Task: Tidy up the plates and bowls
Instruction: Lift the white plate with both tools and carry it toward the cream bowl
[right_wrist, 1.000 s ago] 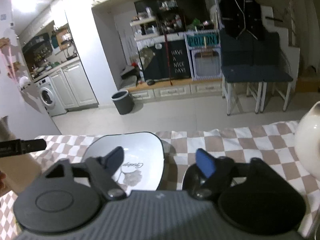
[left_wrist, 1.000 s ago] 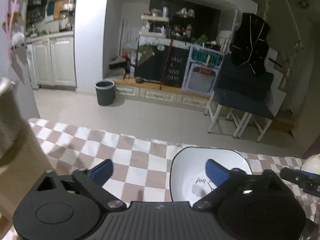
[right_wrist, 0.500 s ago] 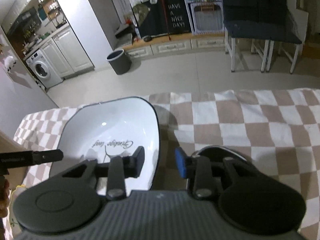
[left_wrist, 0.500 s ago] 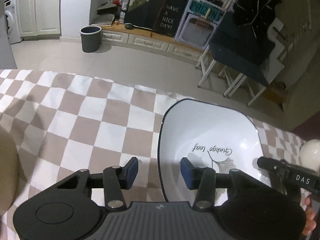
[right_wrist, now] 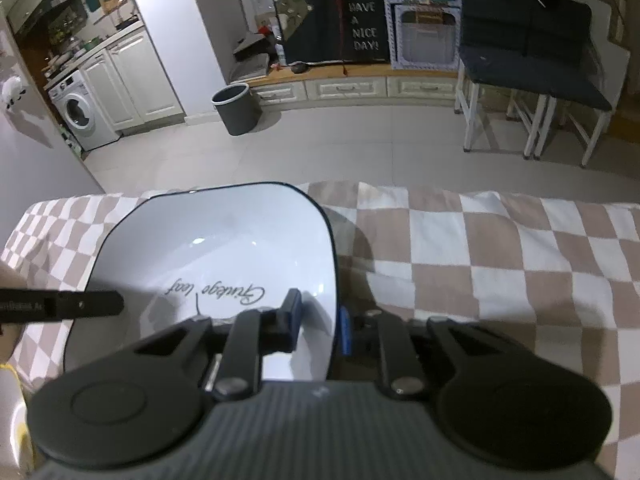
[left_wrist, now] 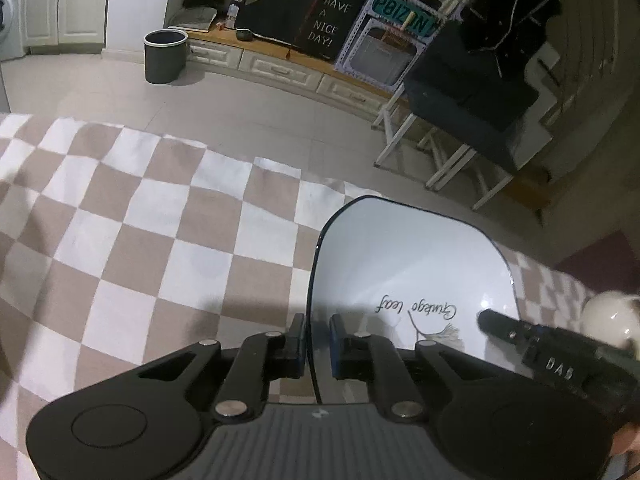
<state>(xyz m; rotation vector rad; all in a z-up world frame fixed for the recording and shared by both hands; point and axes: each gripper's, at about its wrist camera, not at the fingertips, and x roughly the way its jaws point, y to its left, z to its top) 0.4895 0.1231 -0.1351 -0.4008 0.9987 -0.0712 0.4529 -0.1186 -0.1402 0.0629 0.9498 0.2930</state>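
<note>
A white square bowl (left_wrist: pixel 408 272) with a dark rim sits on the checkered cloth of the surface (left_wrist: pixel 140 240), near its far edge. The left hand-held gripper (left_wrist: pixel 318 336) straddles the bowl's left rim, its jaws closing on it. The right hand-held gripper (right_wrist: pixel 318 320) straddles the opposite rim, its jaws likewise closing, with the rim between them.

Checked tablecloth (left_wrist: pixel 120 240), grey bin (right_wrist: pixel 236 108) — washing machine (right_wrist: pixel 78 112)
</note>
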